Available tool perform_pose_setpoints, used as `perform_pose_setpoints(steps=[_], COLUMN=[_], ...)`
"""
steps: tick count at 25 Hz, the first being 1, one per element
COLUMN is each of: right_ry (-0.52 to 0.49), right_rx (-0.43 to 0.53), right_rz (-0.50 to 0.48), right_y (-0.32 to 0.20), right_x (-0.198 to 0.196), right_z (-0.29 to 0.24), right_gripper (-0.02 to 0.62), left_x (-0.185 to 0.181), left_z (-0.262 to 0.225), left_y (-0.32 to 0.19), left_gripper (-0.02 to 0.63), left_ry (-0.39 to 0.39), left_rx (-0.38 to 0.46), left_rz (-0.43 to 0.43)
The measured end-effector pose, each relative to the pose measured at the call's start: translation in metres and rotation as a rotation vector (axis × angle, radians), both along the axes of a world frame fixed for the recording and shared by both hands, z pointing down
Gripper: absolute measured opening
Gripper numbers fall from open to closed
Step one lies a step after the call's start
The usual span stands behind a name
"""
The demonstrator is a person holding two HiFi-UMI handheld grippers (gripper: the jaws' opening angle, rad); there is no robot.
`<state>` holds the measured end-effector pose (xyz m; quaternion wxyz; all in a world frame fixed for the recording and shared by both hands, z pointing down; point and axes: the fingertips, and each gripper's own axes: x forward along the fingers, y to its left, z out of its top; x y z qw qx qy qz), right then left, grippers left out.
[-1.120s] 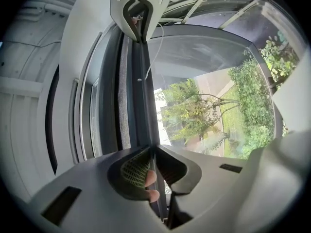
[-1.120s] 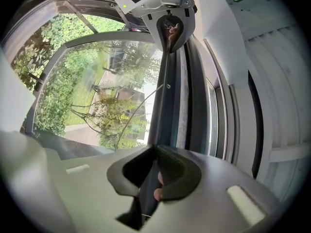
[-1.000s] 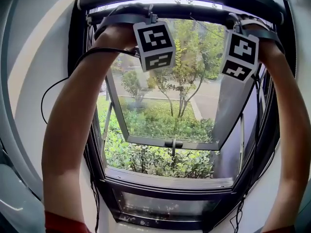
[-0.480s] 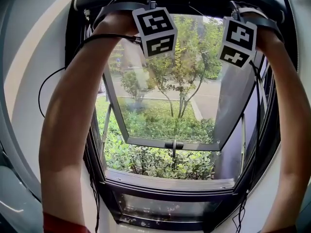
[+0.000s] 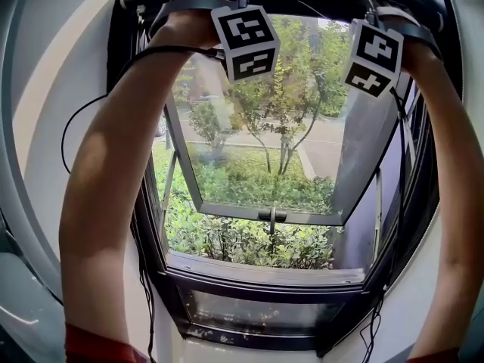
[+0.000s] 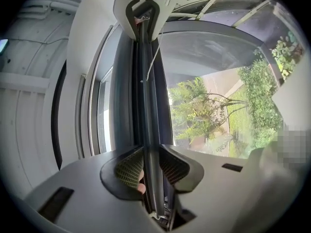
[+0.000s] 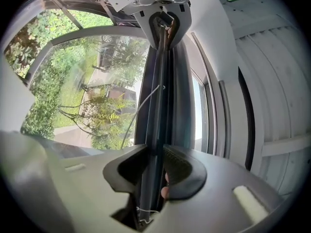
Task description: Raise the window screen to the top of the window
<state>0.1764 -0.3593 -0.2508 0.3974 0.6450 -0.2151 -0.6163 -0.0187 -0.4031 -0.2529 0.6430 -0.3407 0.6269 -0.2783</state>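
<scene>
Left arm (image 5: 106, 172), right arm (image 5: 454, 172) raised overhead | dark slim screen bar (image 6: 146, 81) straddled by left gripper (image 6: 148, 166), right gripper (image 7: 158, 166) | jaws just eased apart, unclamped

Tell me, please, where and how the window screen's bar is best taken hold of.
Grip the slim bar toward both ends, one pair of tongs each, coming from the room side and below: it is long, thin and runs level high across the window frame. The left tongs and right tongs straddle it that way; their jaws have just been opening, bar between them.
</scene>
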Motion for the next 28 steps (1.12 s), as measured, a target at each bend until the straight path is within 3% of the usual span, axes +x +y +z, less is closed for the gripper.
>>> perform_pose_setpoints(steps=[6, 11, 24, 28], right_ry=[0.011, 0.027, 0.025, -0.011], right_rx=[0.016, 0.024, 0.016, 0.013], right_rz=[-0.051, -0.093, -0.214, -0.291], right_y=[0.013, 0.020, 0.034, 0.043], right_x=[-0.006, -0.014, -0.022, -0.026], right_z=[0.009, 0.024, 0.083, 0.103], right_gripper=[0.123, 0.123, 0.123, 0.123], left_x=[-0.002, -0.002, 0.001, 0.007], left_z=[0.002, 0.016, 0.087, 0.116], left_y=[0.022, 0.034, 0.049, 0.047], left_gripper=[0.109, 0.115, 0.115, 0.115], left_ry=[0.007, 0.002, 0.017, 0.045], left_rx=[0.076, 0.091, 0.081, 0.024], left_rz=[0.073, 0.110, 0.221, 0.294])
